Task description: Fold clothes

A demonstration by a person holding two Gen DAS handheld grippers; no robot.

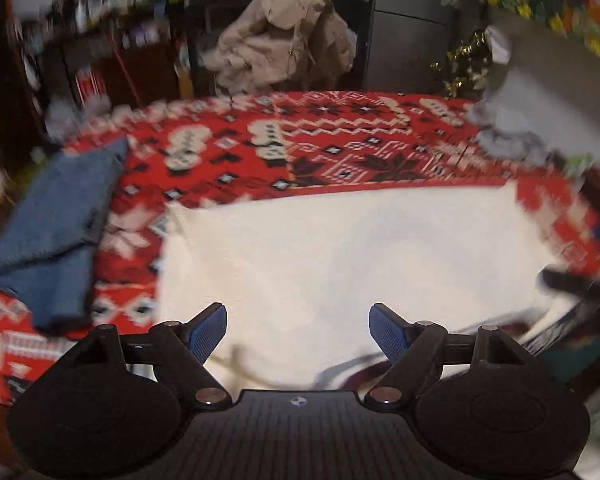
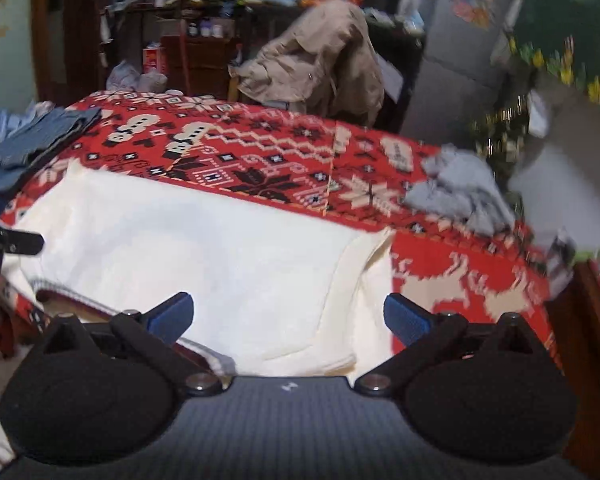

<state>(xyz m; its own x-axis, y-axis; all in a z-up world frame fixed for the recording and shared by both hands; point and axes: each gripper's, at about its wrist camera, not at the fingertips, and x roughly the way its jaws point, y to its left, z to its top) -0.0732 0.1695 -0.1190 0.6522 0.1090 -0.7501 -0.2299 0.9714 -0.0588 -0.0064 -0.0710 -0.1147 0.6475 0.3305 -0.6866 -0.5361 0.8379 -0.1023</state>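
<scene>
At the frame edges, blur smears the white garment (image 1: 340, 256).

Left gripper (image 1: 298, 330) is pointing steeply down and away, jaws standing apart, blue pads (image 1: 206, 328) facing each other with nothing pressing between them. Right gripper (image 2: 288, 318) is tilting down likewise, jaws spreading wide, its pads (image 2: 404, 320) gripping nothing. Both views are blurring.

Lived-in home room, red patterned blanket (image 1: 340, 140), cluttered shelves (image 2: 188, 28), beige jacket (image 2: 320, 60) over a chair
</scene>
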